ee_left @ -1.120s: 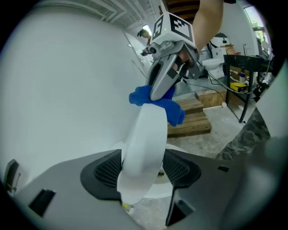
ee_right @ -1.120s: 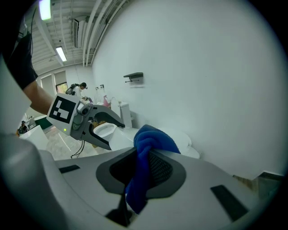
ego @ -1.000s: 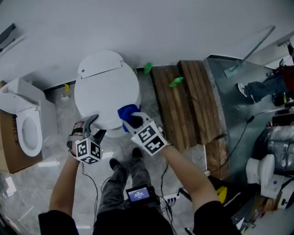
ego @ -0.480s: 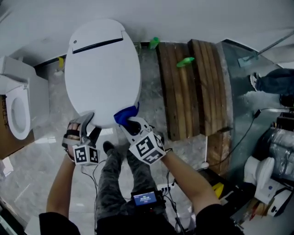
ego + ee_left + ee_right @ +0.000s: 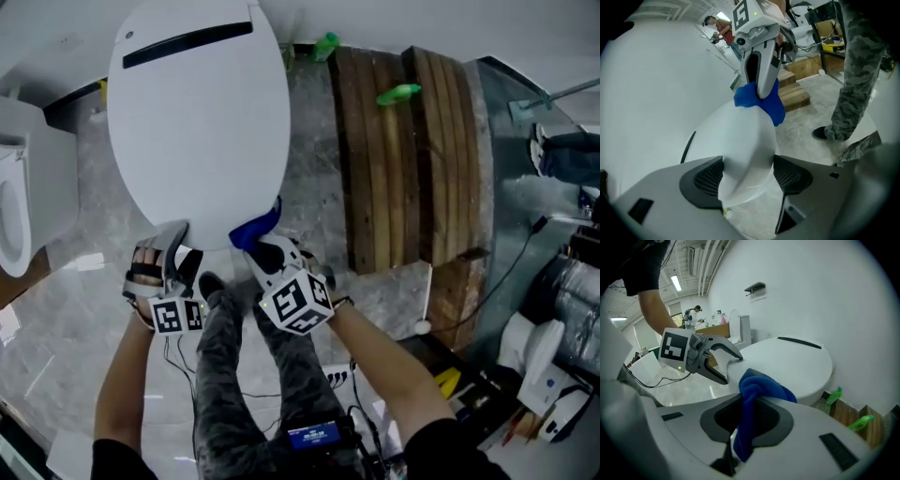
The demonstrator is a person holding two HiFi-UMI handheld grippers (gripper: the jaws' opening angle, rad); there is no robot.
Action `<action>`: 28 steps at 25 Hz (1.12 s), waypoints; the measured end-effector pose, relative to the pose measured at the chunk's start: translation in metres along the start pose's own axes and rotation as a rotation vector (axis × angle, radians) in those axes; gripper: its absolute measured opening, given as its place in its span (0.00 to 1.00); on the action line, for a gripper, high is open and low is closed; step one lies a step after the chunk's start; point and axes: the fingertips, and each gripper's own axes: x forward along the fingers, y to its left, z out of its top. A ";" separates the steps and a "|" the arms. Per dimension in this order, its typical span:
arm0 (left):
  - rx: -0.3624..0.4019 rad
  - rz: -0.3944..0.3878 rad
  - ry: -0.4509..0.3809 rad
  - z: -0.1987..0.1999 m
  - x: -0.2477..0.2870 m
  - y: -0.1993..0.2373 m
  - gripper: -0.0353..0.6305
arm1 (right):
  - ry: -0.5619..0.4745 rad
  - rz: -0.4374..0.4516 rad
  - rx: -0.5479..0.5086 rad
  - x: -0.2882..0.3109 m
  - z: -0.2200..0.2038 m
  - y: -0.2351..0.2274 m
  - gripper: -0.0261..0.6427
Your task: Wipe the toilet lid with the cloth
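Holding the blue cloth (image 5: 255, 226) pinched tight in our right claw (image 5: 265, 246), we have it at the toilet lid's (image 5: 197, 122) front edge. Our left claw (image 5: 183, 246) has just been opening wide around that edge, not squeezing. We think all the wiping is left.

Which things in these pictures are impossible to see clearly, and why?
- Head view: whether the blue cloth touches the toilet lid; the right gripper covers that spot.
- Every view: what lies under the closed lid.
- Head view: the second toilet, cut off by the left edge.
- Left gripper view: the background person, too small for detail.
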 end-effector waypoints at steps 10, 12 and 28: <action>-0.088 -0.085 0.005 -0.017 0.047 -0.032 0.52 | 0.079 -0.025 0.042 0.052 -0.049 -0.007 0.12; -0.131 -0.117 0.013 -0.017 0.049 -0.034 0.51 | 0.097 -0.021 0.077 0.057 -0.052 -0.007 0.12; -0.512 -0.242 0.025 -0.013 0.027 -0.015 0.16 | 0.085 0.025 0.188 0.056 -0.007 -0.014 0.12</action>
